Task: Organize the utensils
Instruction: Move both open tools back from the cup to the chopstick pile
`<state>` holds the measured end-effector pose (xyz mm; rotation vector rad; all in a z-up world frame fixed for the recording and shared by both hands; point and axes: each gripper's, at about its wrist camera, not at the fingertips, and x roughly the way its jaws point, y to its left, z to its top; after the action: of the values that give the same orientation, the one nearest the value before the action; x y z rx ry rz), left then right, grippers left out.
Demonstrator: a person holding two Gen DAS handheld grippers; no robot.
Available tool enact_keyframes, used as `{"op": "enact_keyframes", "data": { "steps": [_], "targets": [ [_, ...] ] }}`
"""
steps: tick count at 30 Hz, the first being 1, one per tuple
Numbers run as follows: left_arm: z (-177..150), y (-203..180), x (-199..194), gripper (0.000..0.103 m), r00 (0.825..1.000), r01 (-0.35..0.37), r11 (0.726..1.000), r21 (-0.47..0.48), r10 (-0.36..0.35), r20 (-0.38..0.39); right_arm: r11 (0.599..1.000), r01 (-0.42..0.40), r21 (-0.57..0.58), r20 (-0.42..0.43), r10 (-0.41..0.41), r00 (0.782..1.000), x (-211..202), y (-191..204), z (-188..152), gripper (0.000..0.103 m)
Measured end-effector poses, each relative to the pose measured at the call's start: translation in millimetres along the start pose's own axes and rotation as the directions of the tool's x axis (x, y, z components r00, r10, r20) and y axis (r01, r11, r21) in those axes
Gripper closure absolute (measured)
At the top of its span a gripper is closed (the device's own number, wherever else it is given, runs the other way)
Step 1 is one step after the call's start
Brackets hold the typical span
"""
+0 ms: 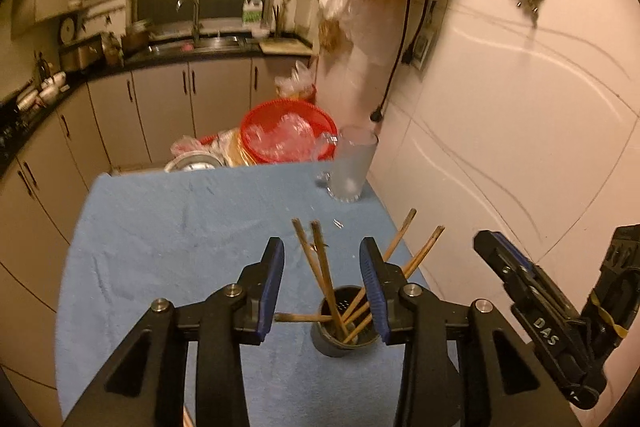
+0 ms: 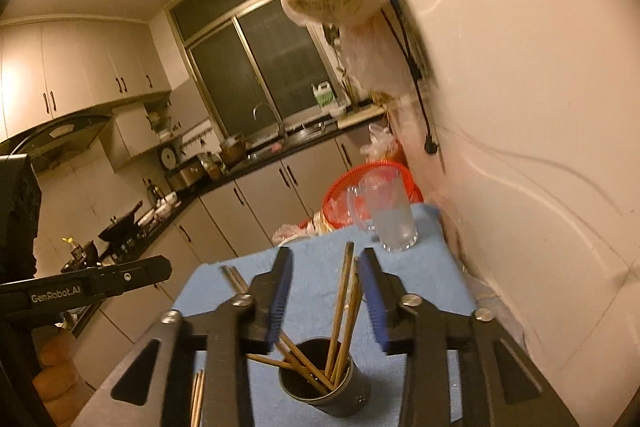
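We hold both grippers above the dark utensil cup point(image 1: 345, 323) on the blue-clothed counter point(image 1: 168, 235). The left gripper point(image 1: 322, 287) and right gripper point(image 2: 326, 301) each have fingers spread wide, gripping nothing. Most chopsticks point(image 1: 320, 267) already stand splayed in the cup; a few loose chopsticks point(image 2: 197, 397) lie beside it, low in the right view. We judge them light, stiff and thin, likely to roll or slip, so we would pinch near mid-length. A glass pitcher point(image 2: 390, 215) stands at the far edge.
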<state>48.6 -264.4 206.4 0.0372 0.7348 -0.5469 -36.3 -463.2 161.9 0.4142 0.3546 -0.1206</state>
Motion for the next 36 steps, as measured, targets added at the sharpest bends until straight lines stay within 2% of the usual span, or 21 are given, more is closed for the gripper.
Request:
{"op": "enact_keyframes", "data": {
  "steps": [1, 2, 3, 7, 14, 19, 21, 26, 31, 33, 36],
  "targets": [
    [-1.4, 1.1, -7.6, 0.053, 1.0, -0.007, 1.0, -0.001, 0.007, 0.018, 1.0, 0.004, 0.003, 0.017, -0.004, 1.0, -6.7, 2.3, -0.9, 0.043],
    [-3.2, 2.8, -16.1, 0.049, 0.999, -0.017, 1.0, -0.004, 0.017, 0.042, 1.0, 0.006, 0.004, 0.033, -0.006, 0.999, -13.0, 4.1, -1.9, 0.041],
    [-4.9, 5.1, -23.4, 0.044, 0.998, -0.029, 1.0, -0.007, 0.029, 0.064, 1.0, 0.009, 0.001, 0.046, -0.009, 0.999, -19.7, 6.1, -3.9, 0.041],
    [-16.6, 18.7, -49.6, 0.035, 0.988, -0.08, 0.997, -0.018, 0.081, 0.133, 1.0, 0.014, -0.002, 0.043, -0.014, 0.999, -31.6, 12.9, -13.1, 0.035],
    [-56.8, 61.8, -64.6, 0.032, 0.976, -0.166, 0.984, -0.066, 0.174, 0.133, 1.0, 0.014, -0.001, -0.052, -0.014, 0.999, -27.8, 20.1, -52.9, 0.035],
    [-104.5, 113.1, -54.4, 0.031, 0.959, -0.263, 0.958, -0.114, 0.272, 0.075, 0.999, -0.021, -0.032, -0.156, 0.016, 0.988, -11.7, 35.0, -93.7, 0.035],
    [-128.8, 137.3, -41.2, 0.031, 0.951, -0.303, 0.944, -0.132, 0.307, 0.014, 0.998, -0.031, -0.062, -0.205, 0.018, 0.979, -3.2, 44.7, -113.1, 0.035],
    [-188.5, 196.0, -0.4, 0.031, 0.914, -0.399, 0.896, -0.195, 0.372, -0.163, 0.993, -0.069, -0.096, -0.325, 0.035, 0.945, 21.9, 64.0, -150.8, 0.037],
    [-215.0, 223.3, 24.8, 0.031, 0.901, -0.415, 0.882, -0.223, 0.364, -0.235, 0.984, -0.113, -0.138, -0.421, 0.045, 0.906, 45.7, 90.6, -180.2, 0.043],
    [-220.8, 228.8, 31.8, 0.031, 0.901, -0.415, 0.881, -0.226, 0.363, -0.238, 0.978, -0.127, -0.163, -0.457, 0.039, 0.889, 54.8, 101.5, -188.5, 0.048],
    [-228.2, 231.4, 39.8, 0.031, 0.898, -0.422, 0.879, -0.222, 0.371, -0.238, 0.966, -0.14, -0.219, -0.494, 0.014, 0.869, 69.8, 118.9, -198.7, 0.048]
  ]
}}
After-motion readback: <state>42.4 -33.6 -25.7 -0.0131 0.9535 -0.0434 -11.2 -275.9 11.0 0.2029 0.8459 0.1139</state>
